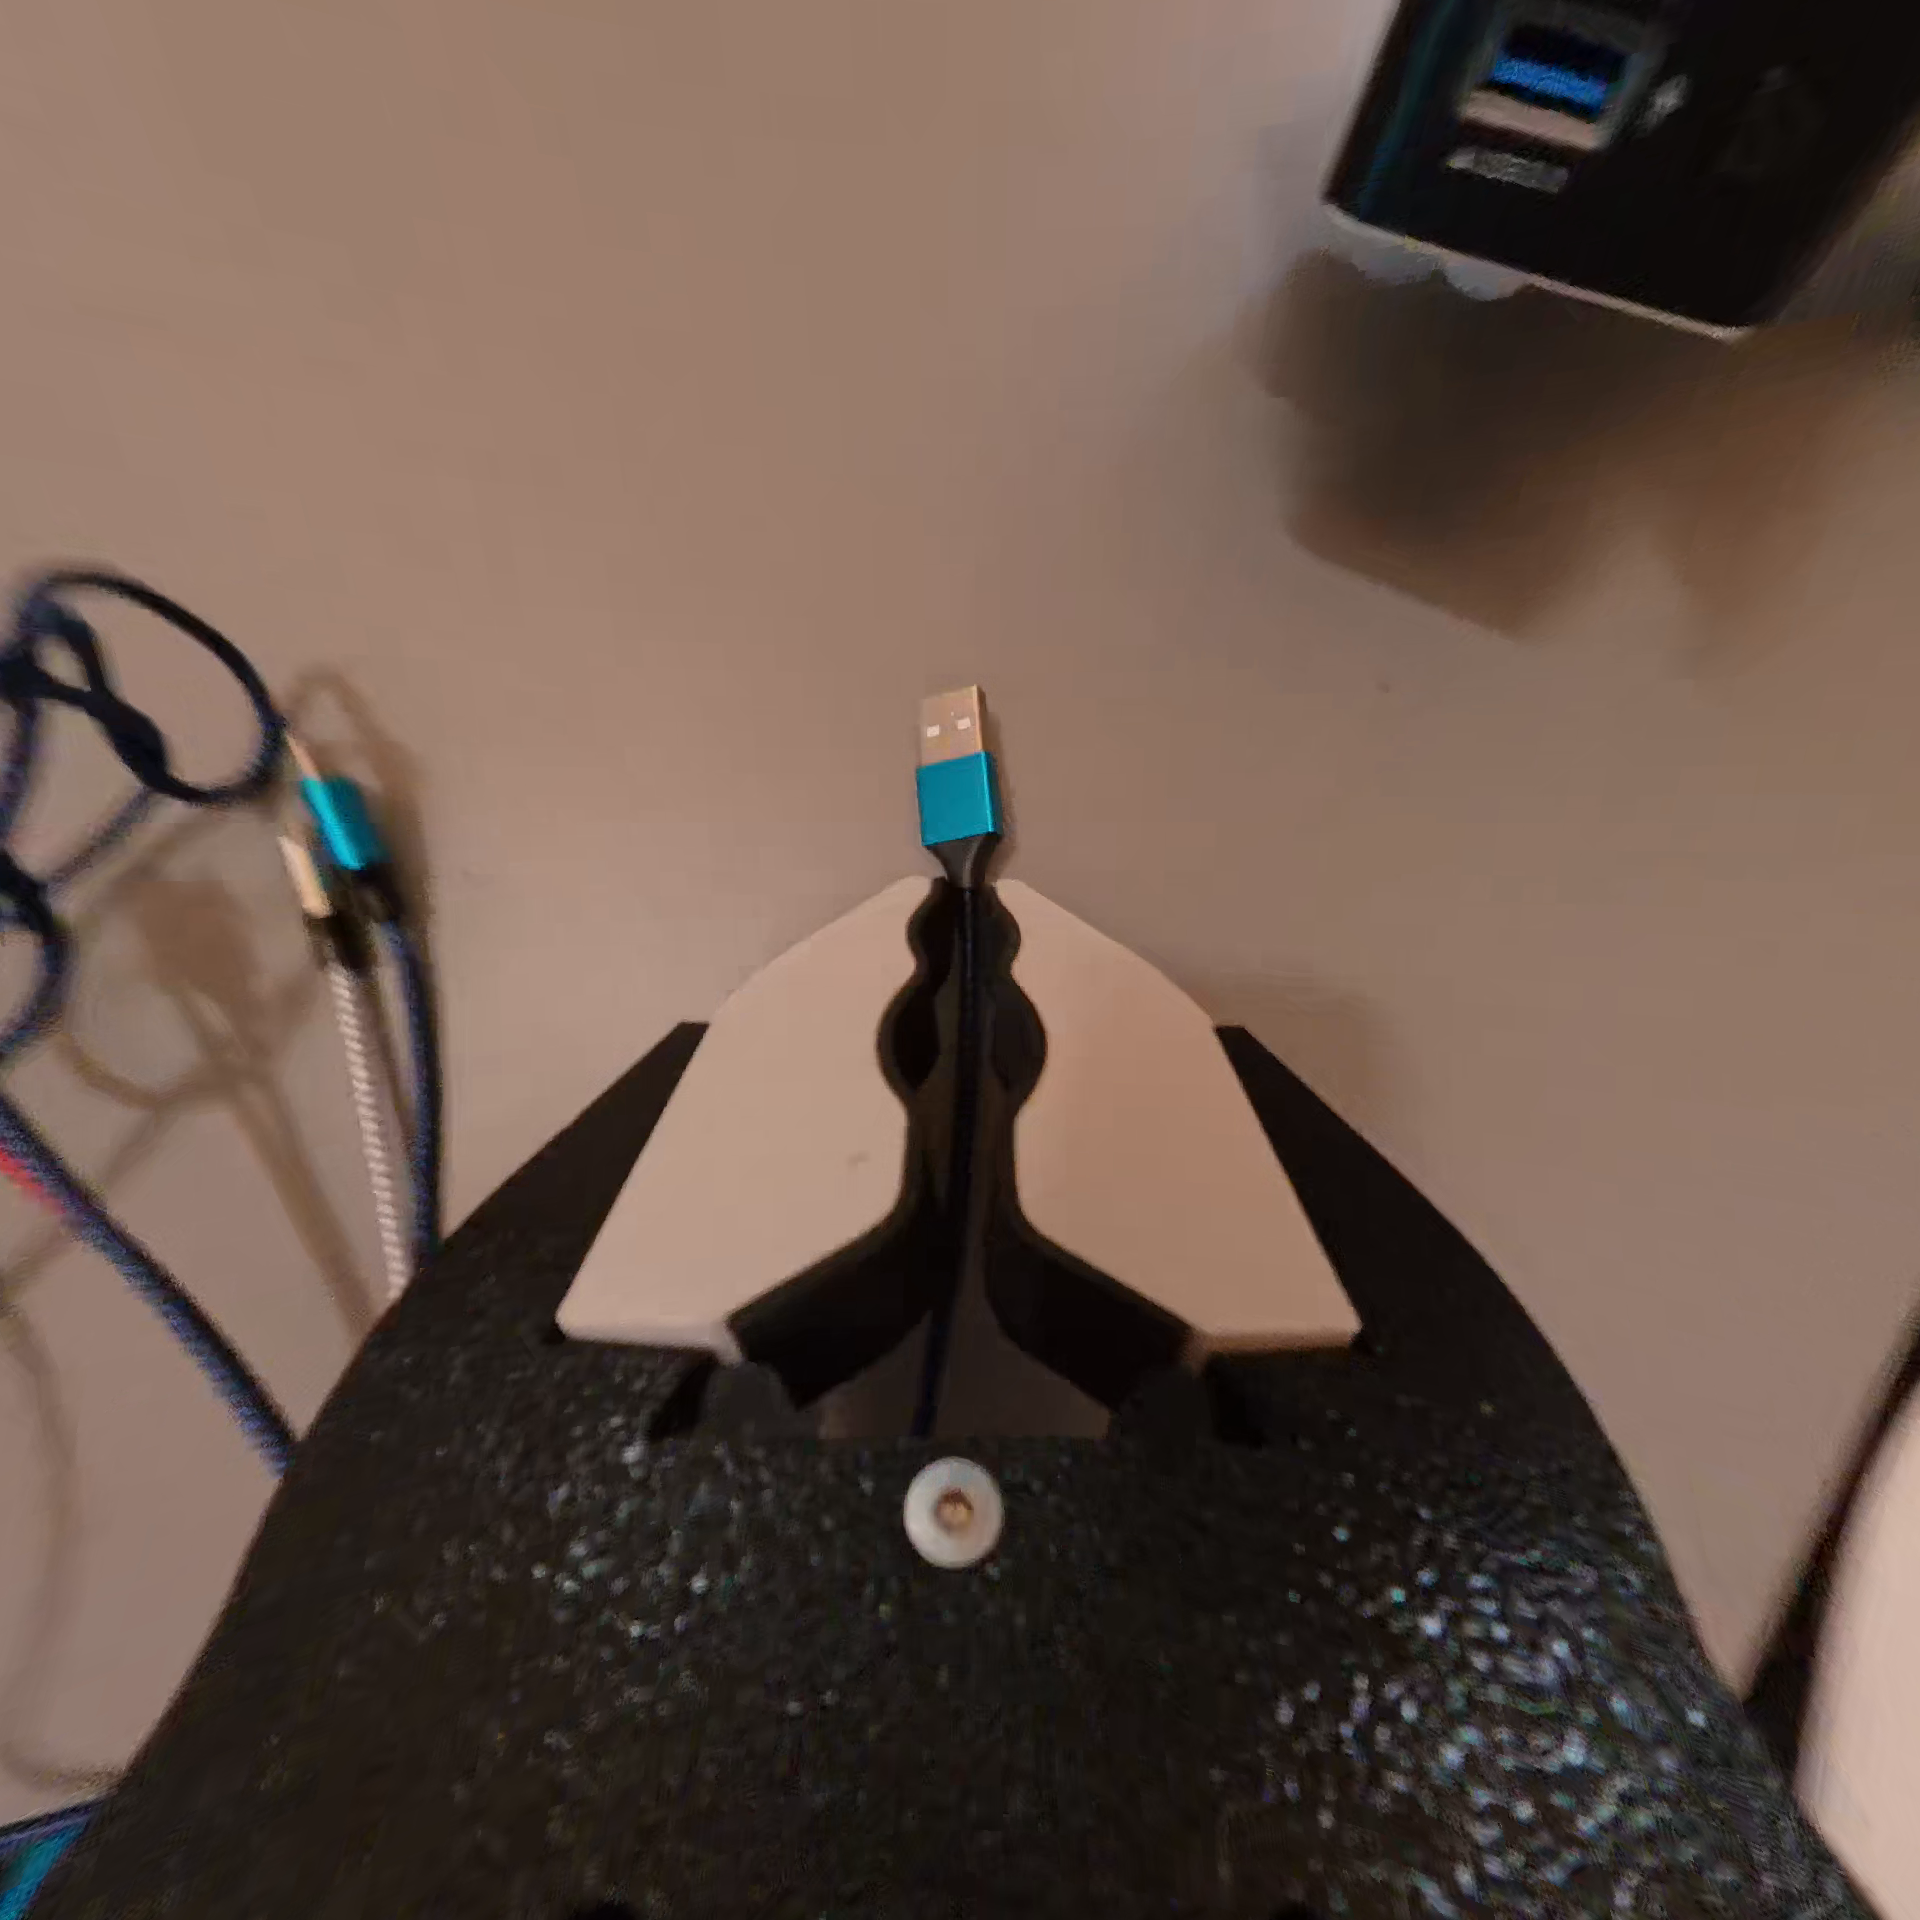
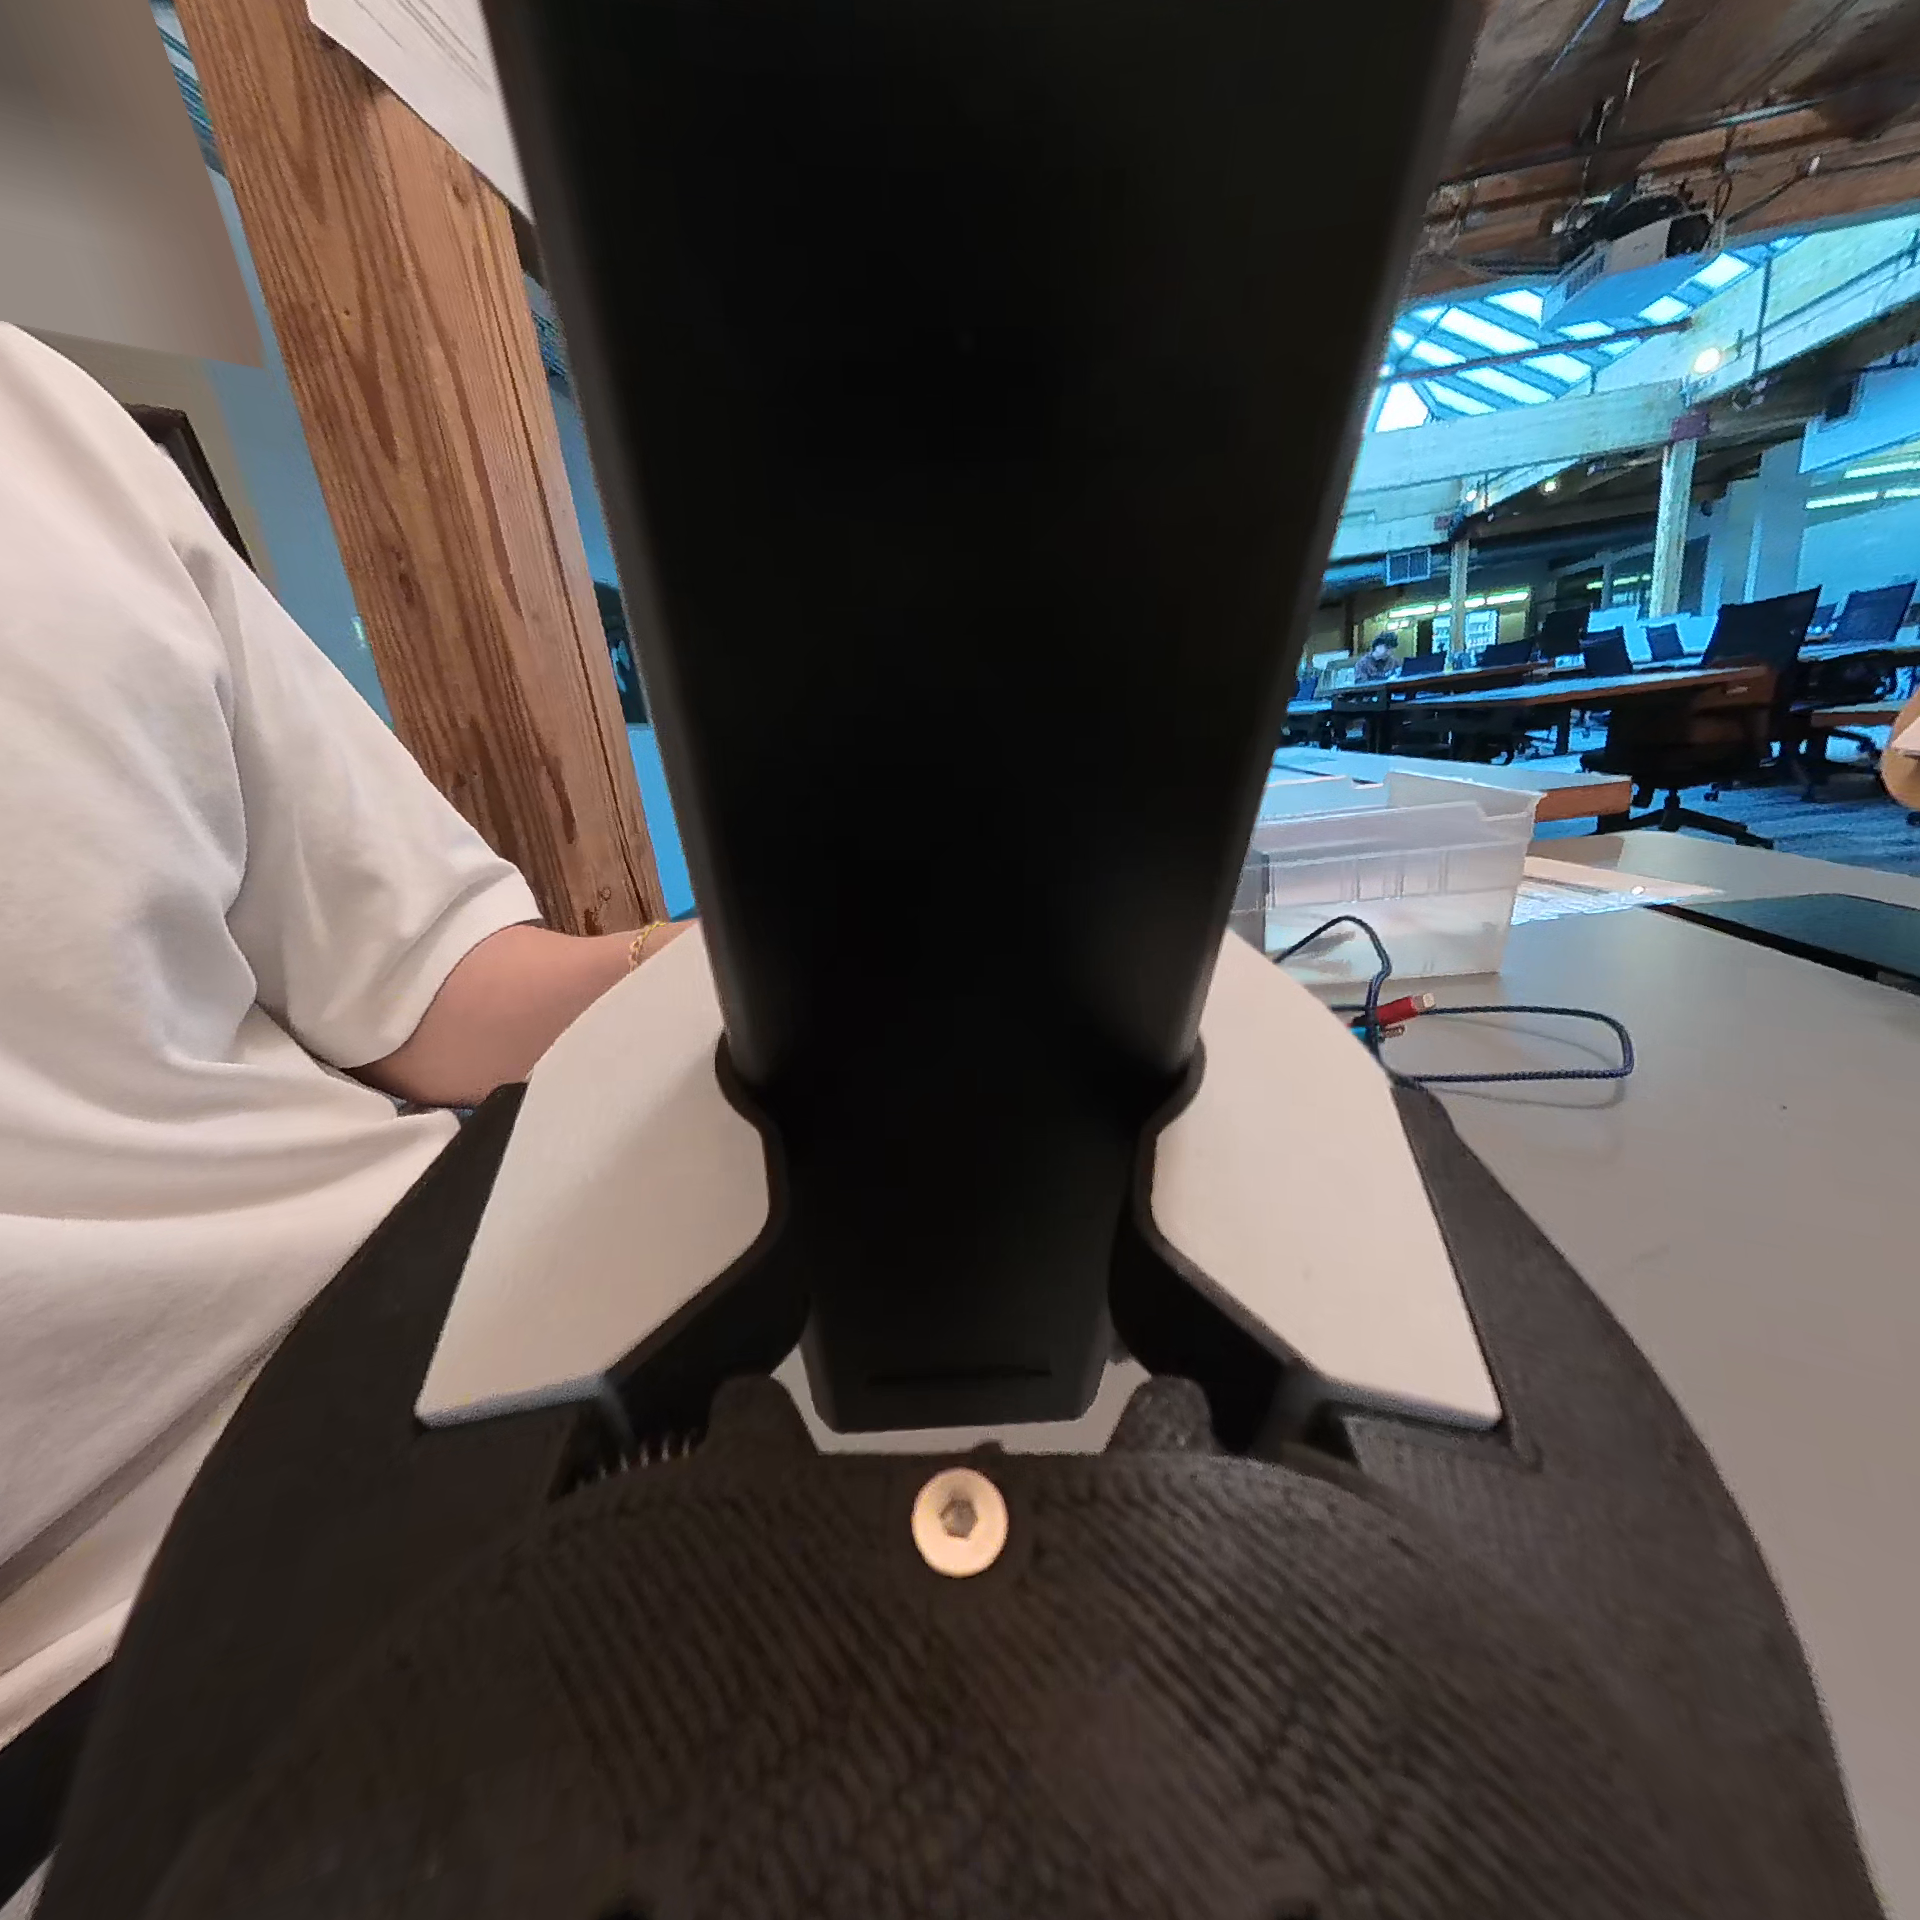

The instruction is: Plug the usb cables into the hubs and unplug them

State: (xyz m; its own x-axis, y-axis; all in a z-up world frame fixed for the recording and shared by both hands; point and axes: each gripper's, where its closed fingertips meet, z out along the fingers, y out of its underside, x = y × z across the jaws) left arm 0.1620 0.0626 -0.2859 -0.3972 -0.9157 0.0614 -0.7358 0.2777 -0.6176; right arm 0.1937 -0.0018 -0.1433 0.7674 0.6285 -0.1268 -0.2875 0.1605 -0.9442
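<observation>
In the left wrist view my left gripper (image 1: 968,883) is shut on a dark braided USB cable (image 1: 968,1039) just behind its plug. The teal plug (image 1: 958,774) with its silver metal tip sticks out forward past the fingertips, above the beige table (image 1: 623,416). A black hub (image 1: 1621,156) with blue ports facing me is at the top right, apart from the plug. In the right wrist view my right gripper (image 2: 961,997) is shut on that tall black hub (image 2: 966,520). The hub fills the space between the two white fingers (image 2: 623,1143) and blocks the middle of the view.
More braided cables lie at the left, one with a teal plug (image 1: 343,821) and one white (image 1: 364,1091). In the right wrist view a clear plastic bin (image 2: 1392,873) and cables with a red plug (image 2: 1408,1006) lie on the table. A person in a white shirt (image 2: 156,831) and a wooden post (image 2: 416,468) are at the left. Across from one pair of fingers to the other is roughly 15 cm.
</observation>
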